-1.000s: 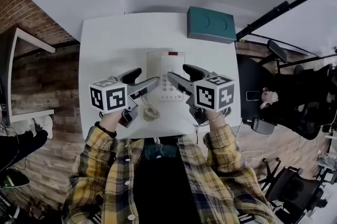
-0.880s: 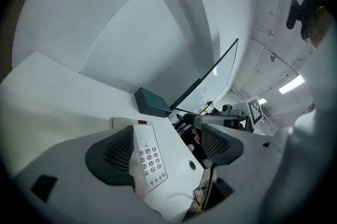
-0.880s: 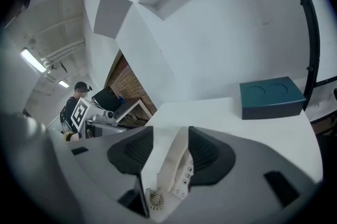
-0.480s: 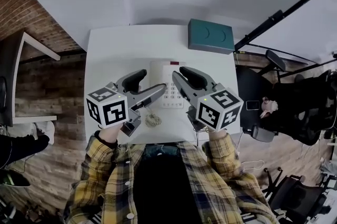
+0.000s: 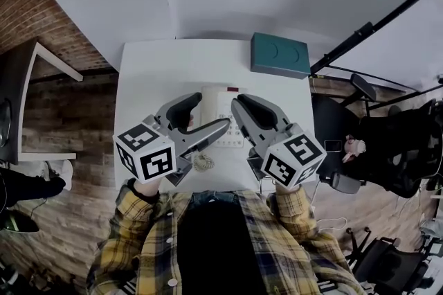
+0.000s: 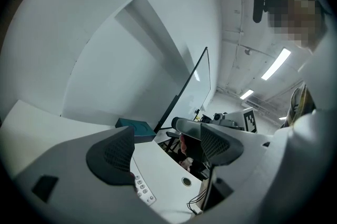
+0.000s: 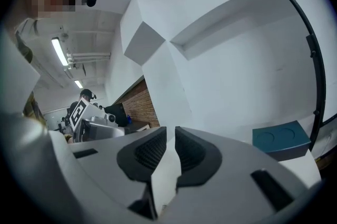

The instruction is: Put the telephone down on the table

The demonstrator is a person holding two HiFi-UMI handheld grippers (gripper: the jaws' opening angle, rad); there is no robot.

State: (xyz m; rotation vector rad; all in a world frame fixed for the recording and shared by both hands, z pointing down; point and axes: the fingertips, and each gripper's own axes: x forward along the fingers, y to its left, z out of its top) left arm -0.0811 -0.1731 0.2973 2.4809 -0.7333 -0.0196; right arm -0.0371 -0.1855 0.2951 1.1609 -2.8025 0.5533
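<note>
A white desk telephone [image 5: 219, 100] lies on the white table [image 5: 152, 72], partly hidden behind both grippers; its coiled cord [image 5: 202, 162] rests near the front edge. Its keypad [image 6: 143, 192] shows below the left jaw. My left gripper [image 5: 201, 117] is raised over the phone's left side and open, with nothing between its fingers [image 6: 167, 149]. My right gripper [image 5: 242, 106] is raised over the phone's right side. Its jaws are closing to a narrow slit [image 7: 170, 150] and nothing is between them.
A teal box [image 5: 279, 55] stands at the table's far right corner, also the teal box [image 7: 280, 140] in the right gripper view. Office chairs [image 5: 387, 141] and a seated person are to the right. A dark desk [image 5: 28, 100] stands left over a brick-patterned floor.
Both grippers have lifted up and toward the camera, away from the phone. The right jaws have gone from wide open to nearly shut. The left jaws stay open.
</note>
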